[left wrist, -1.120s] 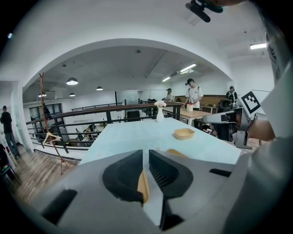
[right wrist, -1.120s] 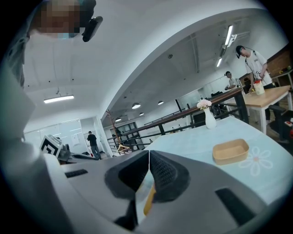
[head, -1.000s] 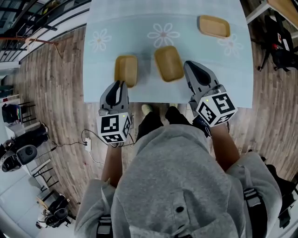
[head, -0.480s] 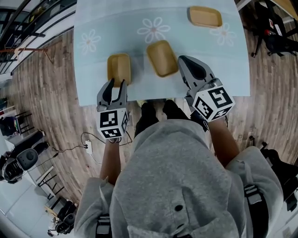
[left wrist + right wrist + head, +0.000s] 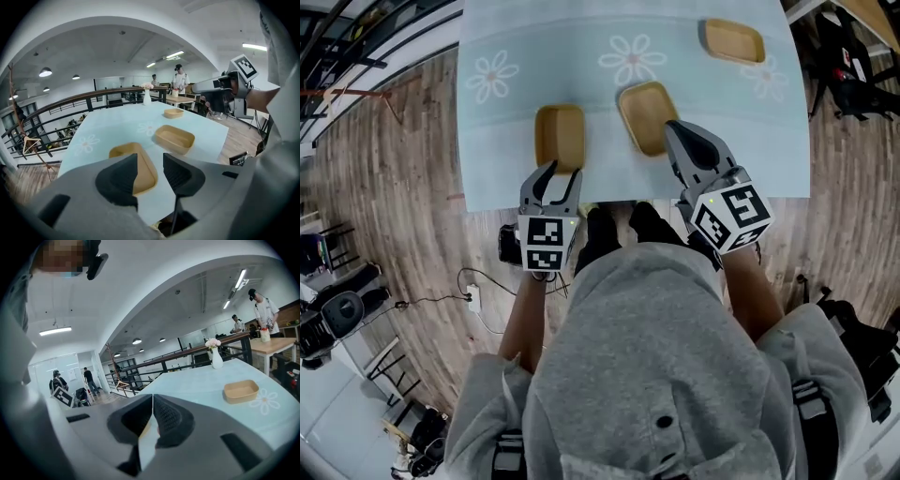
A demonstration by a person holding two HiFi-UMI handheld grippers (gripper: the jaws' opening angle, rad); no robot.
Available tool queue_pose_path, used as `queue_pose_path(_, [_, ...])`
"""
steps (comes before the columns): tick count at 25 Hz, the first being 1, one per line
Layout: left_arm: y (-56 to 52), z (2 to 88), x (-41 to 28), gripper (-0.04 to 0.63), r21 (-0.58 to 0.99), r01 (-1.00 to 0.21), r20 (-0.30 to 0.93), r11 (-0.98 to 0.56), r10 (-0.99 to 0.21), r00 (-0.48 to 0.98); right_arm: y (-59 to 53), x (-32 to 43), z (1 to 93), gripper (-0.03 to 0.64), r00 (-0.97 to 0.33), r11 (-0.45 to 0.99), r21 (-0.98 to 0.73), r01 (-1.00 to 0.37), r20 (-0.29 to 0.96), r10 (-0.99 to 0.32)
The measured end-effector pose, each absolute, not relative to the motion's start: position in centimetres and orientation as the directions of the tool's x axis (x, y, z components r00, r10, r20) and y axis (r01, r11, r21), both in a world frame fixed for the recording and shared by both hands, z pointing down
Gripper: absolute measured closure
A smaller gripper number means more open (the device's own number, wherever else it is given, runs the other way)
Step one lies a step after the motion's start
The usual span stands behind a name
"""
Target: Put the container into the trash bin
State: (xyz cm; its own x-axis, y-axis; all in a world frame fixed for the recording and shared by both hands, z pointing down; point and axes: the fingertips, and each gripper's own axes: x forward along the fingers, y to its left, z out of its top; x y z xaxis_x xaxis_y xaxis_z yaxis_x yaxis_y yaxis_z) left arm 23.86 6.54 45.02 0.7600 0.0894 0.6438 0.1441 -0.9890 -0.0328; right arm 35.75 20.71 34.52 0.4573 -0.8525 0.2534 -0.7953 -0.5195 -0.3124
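Three tan containers sit on the flowered worktop. The left container and the middle container lie close to its near edge, a strip of bare cloth between them. The third container lies well apart, by the far right edge. The left gripper is at the near edge, its fingers opening and gripping nothing, with the left container just ahead. The right gripper, fingers closed and empty, reaches over the middle container's near rim. Wooden floor lies open on both sides.
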Motion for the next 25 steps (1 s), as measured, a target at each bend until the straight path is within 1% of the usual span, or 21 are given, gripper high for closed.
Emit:
queue_pose_path(8, [7.0,50.4,22.9,0.425,0.011,0.243,0.728,-0.97,0.175,0.662,19.3,34.9,35.4,0.588,0.464,-0.543,-0.296,-0.785,0.3,-0.834])
queue_pose_path(17, [8.3,54.4,23.5,0.425,0.024,0.323,0.794,-0.946,0.214,0.569,19.0,34.7,36.1,0.588,0.465,-0.556,-0.296,-0.777,0.325,-0.824])
queue_pose_path(21, [8.9,55.9,23.9,0.426,0.019,0.332,0.827,-0.943,0.201,0.524,18.7,34.6,36.1,0.588,0.46,-0.552,-0.294,-0.78,0.328,-0.825])
queue_pose_path(23, [9.0,56.3,24.1,0.452,-0.012,0.334,0.838,-0.943,0.173,0.518,18.7,34.5,36.0,0.588,0.457,-0.549,-0.298,-0.78,0.328,-0.827])
queue_pose_path(24, [9.0,56.4,24.2,0.491,-0.031,0.334,0.84,-0.942,0.156,0.519,18.7,34.4,36.0,0.588,0.454,-0.547,-0.305,-0.779,0.327,-0.829])
queue_pose_path(25, [8.9,56.4,24.2,0.506,-0.044,0.336,0.841,-0.941,0.146,0.52,18.7,34.4,35.9,0.588,0.452,-0.545,-0.312,-0.778,0.325,-0.831])
